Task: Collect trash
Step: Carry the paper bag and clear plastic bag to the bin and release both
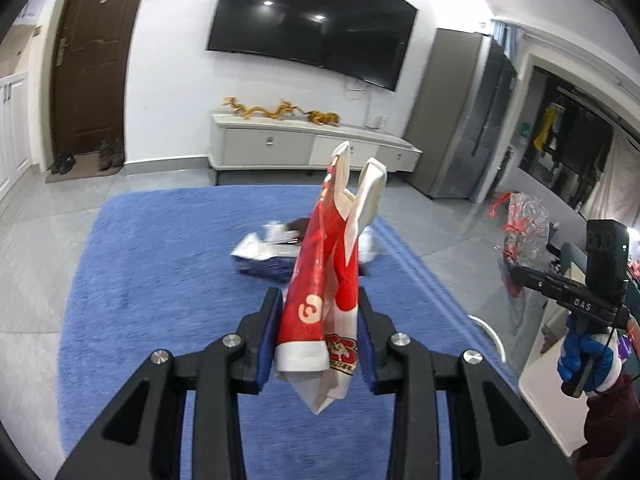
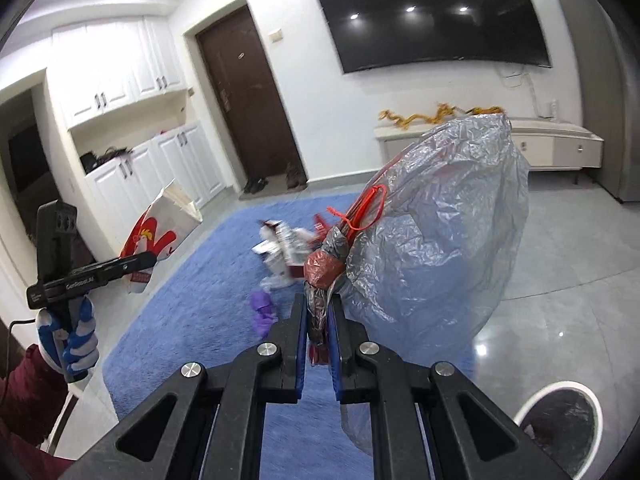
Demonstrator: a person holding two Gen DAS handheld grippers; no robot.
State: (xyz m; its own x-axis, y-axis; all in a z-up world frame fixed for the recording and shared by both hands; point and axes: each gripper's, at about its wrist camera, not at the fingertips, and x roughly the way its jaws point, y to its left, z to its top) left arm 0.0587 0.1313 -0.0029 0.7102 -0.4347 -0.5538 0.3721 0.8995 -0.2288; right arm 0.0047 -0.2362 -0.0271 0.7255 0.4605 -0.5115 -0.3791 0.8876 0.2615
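Holding a red-and-white paper bag (image 1: 320, 312) between its blue pads, the left gripper (image 1: 318, 336) has the bag clamped near its lower end, with the handles standing upright above the blue rug (image 1: 160, 280). The right gripper (image 2: 318, 332) is closed tight on the gathered neck of a grey translucent trash bag (image 2: 440, 232), whose red drawstring (image 2: 366, 210) loops out just above the jaws. More litter (image 2: 280, 248), mostly white and red packaging, lies in a heap on the rug beyond both tools, with a purple item (image 2: 262, 308) just beside it.

Judgement: the paper bag is ready for deposit, but the trash bag's mouth is pinched shut. To do this step well, the neck must be opened before the paper bag is brought over it. Risk: the paper bag, gripped low, may tip and miss the mouth.
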